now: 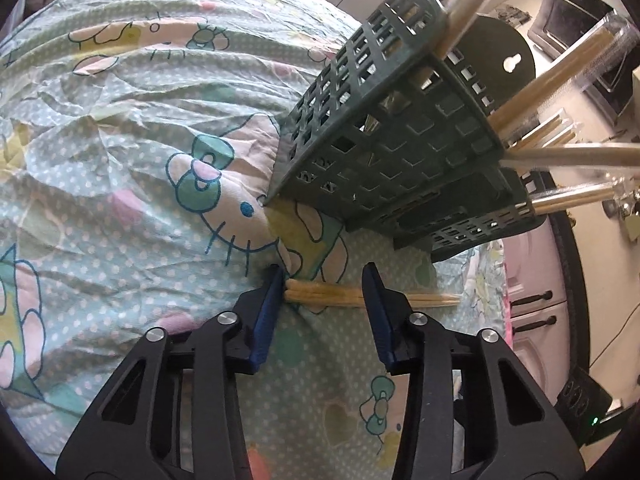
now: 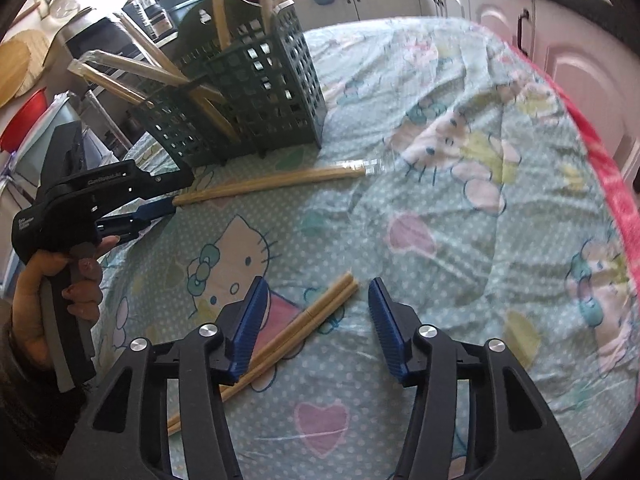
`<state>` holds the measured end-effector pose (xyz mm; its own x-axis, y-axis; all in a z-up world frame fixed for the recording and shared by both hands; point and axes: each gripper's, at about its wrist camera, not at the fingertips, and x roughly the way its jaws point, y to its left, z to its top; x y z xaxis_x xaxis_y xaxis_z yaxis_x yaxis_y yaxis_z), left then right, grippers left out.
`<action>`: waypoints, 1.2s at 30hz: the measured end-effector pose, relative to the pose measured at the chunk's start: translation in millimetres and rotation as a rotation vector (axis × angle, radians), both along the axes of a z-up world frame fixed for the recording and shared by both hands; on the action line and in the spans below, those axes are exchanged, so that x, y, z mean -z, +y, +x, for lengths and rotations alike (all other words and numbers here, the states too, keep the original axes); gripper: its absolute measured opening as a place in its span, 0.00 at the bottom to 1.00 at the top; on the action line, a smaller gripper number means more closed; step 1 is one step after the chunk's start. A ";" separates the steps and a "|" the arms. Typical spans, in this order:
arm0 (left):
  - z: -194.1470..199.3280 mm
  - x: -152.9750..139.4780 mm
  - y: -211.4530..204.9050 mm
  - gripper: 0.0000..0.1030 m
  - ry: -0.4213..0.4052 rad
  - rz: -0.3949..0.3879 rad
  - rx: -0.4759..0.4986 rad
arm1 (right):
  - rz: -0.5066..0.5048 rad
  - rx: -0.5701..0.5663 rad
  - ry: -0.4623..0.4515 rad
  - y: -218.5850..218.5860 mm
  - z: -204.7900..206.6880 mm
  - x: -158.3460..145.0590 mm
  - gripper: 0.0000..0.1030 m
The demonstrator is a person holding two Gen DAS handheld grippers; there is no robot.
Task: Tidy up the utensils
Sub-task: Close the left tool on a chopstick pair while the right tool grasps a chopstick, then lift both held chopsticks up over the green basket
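The left tool (image 1: 324, 292) fills the bottom of the left wrist view with its jaws wide, and a wrapped pair of chopsticks (image 1: 344, 295) lies crosswise between its blue fingers (image 1: 266, 312). One end of the pair sits against the left finger; the rest runs right behind the other finger toward the right of the frame. In the right wrist view this same tool (image 2: 160, 210) enters from the left edge, gripped by a hand (image 2: 48, 292), with its tips at the near end of that pair (image 2: 272, 182), whose clear wrapper extends past the far end at mid-frame.

The right tool (image 2: 316, 312) also stands wide, low in its own frame, holding nothing. A second pair of chopsticks (image 2: 308, 320) lies slanted on the cloth between its fingers, passing under the left one toward the lower left.

Above both tools, the green slotted utensil holder (image 1: 400, 128) stands on the desk's cartoon-cat tablecloth (image 1: 120, 160), just beyond the first pair. It already holds several wrapped chopsticks (image 2: 160, 72) and pale handles leaning outward over its rim. The cloth is rumpled, with a raised fold right beside the holder's near corner. Kitchen cabinets (image 2: 500, 12) and countertop appliances (image 1: 572, 20) ring the frame edges.
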<state>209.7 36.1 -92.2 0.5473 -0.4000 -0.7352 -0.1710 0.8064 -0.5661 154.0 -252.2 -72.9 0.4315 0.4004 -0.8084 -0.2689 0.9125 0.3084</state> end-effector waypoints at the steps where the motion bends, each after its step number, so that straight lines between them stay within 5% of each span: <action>1: 0.1 0.6 -2.2 0.26 -0.001 0.010 0.002 | 0.006 0.008 0.007 -0.5 1.4 0.9 0.46; 5: -1.4 4.3 0.5 0.17 0.001 0.005 -0.006 | 0.020 0.033 0.031 0.9 7.4 2.8 0.44; 15: -6.5 2.0 12.6 0.09 -0.020 -0.133 0.006 | 0.009 0.062 0.014 2.3 16.3 3.0 0.13; 23: -19.2 -22.4 15.4 0.05 -0.093 -0.191 0.034 | 0.082 0.055 -0.062 -6.7 13.4 -22.7 0.10; 36: -39.5 -101.3 1.8 0.03 -0.284 -0.106 0.134 | 0.122 -0.026 -0.276 6.2 -5.0 -97.8 0.06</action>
